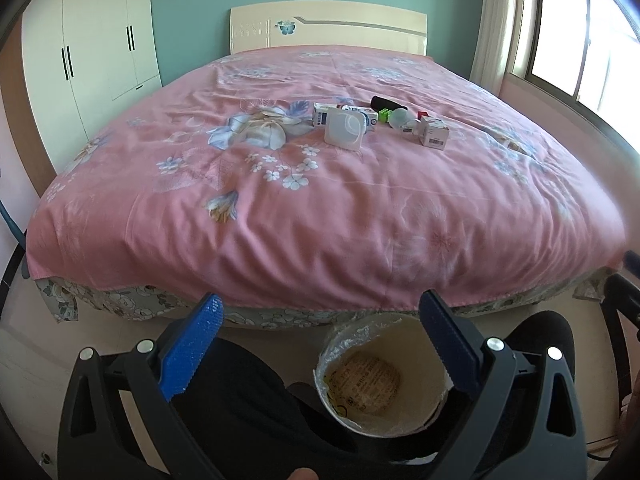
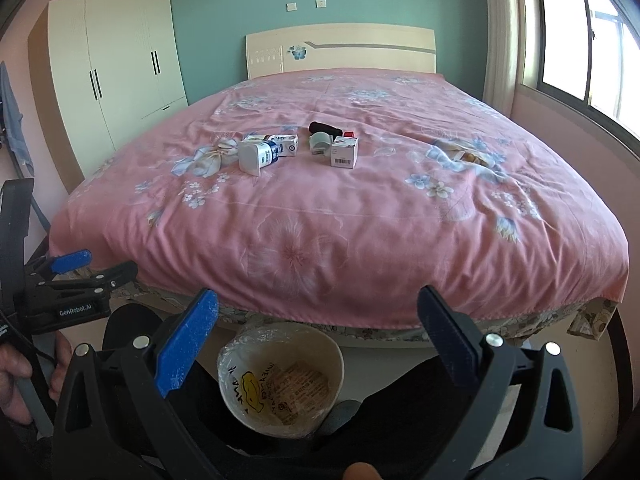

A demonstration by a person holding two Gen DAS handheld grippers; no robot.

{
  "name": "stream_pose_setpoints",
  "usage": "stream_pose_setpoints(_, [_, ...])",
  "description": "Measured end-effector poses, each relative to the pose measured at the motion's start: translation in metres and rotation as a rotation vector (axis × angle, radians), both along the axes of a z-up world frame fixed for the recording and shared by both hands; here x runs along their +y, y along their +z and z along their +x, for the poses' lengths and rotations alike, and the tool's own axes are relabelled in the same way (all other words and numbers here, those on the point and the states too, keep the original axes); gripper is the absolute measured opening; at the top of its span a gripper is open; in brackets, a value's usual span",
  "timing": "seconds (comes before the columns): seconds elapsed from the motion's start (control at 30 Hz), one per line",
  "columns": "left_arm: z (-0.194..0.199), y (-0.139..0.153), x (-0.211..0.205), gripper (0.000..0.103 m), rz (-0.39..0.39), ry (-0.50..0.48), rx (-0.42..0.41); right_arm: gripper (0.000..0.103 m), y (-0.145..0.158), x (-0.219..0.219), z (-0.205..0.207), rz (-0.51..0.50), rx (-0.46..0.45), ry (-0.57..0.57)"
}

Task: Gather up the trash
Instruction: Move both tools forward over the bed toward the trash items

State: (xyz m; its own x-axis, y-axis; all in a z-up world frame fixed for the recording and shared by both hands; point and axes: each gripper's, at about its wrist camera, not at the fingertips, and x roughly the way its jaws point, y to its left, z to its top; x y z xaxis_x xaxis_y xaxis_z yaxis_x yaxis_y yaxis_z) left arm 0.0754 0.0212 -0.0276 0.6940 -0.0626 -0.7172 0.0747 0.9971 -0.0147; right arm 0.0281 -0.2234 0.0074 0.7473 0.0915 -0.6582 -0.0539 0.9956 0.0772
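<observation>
2 claws (image 1: 320,320) (image 2: 318,316) agape — 1 bin (image 1: 420,344)

Teal wall (image 1: 192,8), white wardrobe (image 1: 88,44), pink-covered bed (image 1: 320,208), bright window (image 1: 580,36) at right.

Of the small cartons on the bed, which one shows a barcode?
The white carton with the barcode at the right end of the cluster; its front face carries the black bars. The blue-and-white cartons to its left show none.
</observation>
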Motion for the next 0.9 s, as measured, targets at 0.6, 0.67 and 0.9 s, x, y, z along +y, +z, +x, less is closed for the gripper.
stream_pose_setpoints(0.6, [0.096, 0.014, 0.006, 0.100, 0.066, -0.082, -0.047, 0.097, 0.001, -0.057, 0.109, 0.035, 0.021, 0.238])
stream_pose_setpoints(0.67, [0.105, 0.013, 0.006, 0.100, 0.076, -0.083, -0.044, 0.097, 0.000, -0.060, 0.119, 0.031, 0.022, 0.270])
stream_pose_setpoints(0.9, [0.136, 0.013, -0.003, 0.100, 0.078, -0.127, -0.020, 0.097, -0.005, -0.071, 0.150, 0.001, 0.033, 0.302])
